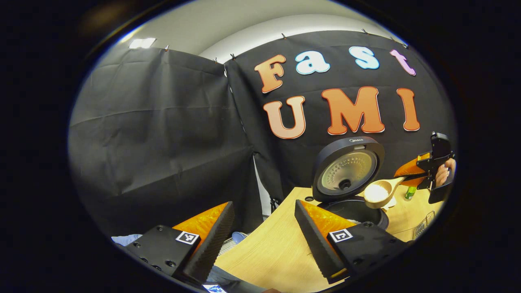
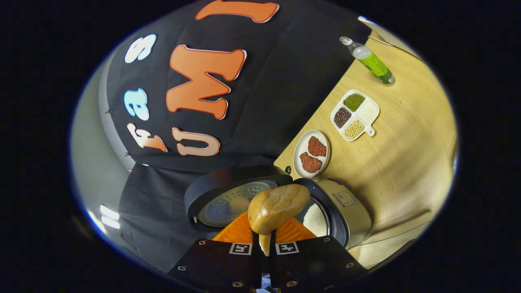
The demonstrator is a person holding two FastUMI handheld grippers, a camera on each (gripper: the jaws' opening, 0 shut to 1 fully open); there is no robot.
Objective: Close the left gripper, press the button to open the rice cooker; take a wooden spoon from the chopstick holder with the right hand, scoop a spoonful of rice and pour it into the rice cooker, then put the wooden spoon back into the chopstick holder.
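Spoon (image 2: 276,208) clamped in right tool (image 2: 264,241) over rice cooker (image 2: 346,215); left tool (image 1: 264,240) wide open.

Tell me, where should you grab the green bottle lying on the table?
Probably around its middle. The green bottle lies on its side on the table, so come down from above with the fingers across its round body, not along it. Its capped end looks narrower and might slip.
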